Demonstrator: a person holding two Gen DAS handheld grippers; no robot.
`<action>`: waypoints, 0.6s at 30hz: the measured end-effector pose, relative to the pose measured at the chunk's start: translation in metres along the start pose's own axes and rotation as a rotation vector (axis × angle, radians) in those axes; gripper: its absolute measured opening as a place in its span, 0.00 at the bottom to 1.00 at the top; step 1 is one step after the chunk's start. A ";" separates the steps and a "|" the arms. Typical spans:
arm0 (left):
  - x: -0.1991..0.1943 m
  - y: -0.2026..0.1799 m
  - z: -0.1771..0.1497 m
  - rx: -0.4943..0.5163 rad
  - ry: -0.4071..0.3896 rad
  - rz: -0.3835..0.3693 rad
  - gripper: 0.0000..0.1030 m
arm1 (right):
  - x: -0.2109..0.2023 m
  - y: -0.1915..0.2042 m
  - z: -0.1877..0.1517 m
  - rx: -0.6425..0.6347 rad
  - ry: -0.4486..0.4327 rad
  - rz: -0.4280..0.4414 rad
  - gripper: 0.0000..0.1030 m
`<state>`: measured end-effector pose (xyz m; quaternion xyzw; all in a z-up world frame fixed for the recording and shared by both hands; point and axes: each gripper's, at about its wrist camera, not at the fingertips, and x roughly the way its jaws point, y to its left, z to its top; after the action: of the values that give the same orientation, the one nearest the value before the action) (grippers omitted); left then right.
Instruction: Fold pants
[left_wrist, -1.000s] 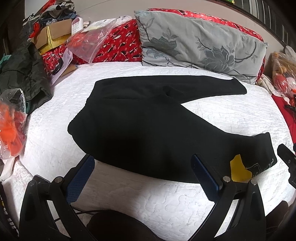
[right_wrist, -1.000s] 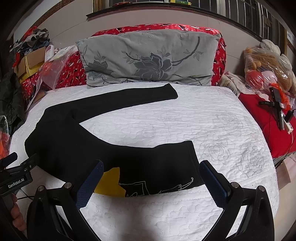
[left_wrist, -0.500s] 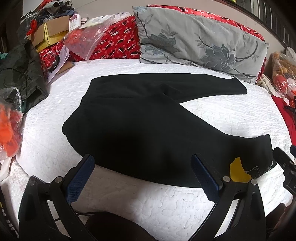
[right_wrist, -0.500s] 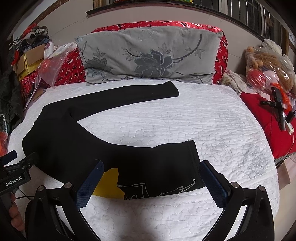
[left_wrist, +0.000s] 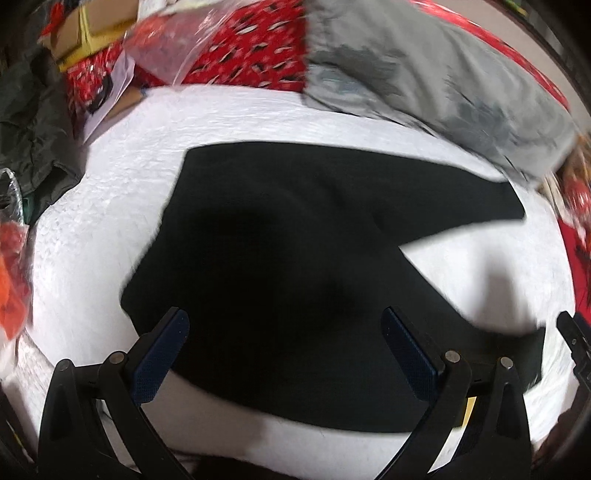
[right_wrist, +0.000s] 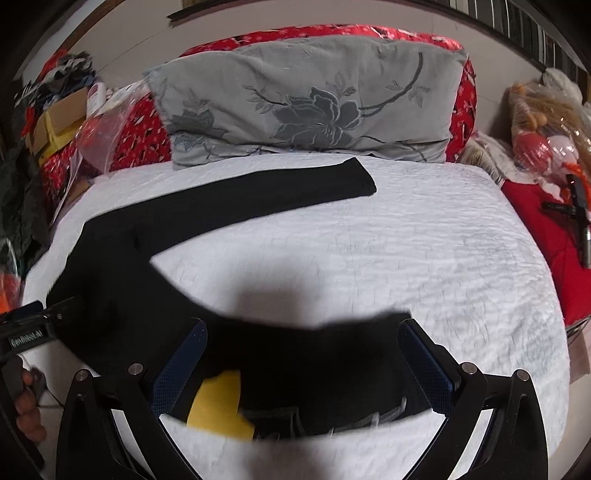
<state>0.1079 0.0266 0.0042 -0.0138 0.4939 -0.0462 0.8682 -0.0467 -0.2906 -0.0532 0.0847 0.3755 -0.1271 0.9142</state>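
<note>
A white quilted bed (right_wrist: 424, 258) carries the black pants (left_wrist: 280, 266), spread flat with the legs splayed in a V toward the right, so a leg-on-leg fold looks like the first step. A grey floral pillow (right_wrist: 310, 99) leans at the far end. The left gripper (left_wrist: 284, 350) hangs over the near waist edge, fingers spread, gripping nothing. The right gripper (right_wrist: 303, 369) straddles the near leg's cuff beside a yellow tag (right_wrist: 218, 406), likewise spread
</note>
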 end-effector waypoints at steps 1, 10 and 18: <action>0.004 0.011 0.017 -0.029 0.004 -0.007 1.00 | 0.004 -0.006 0.009 0.007 -0.003 0.001 1.00; 0.078 0.090 0.115 -0.236 0.193 -0.073 1.00 | 0.098 -0.070 0.127 0.019 0.039 -0.081 1.00; 0.143 0.118 0.144 -0.377 0.329 -0.150 1.00 | 0.192 -0.081 0.169 -0.007 0.158 -0.058 1.00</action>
<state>0.3117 0.1270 -0.0530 -0.2040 0.6261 -0.0192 0.7523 0.1733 -0.4427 -0.0756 0.0804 0.4494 -0.1451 0.8778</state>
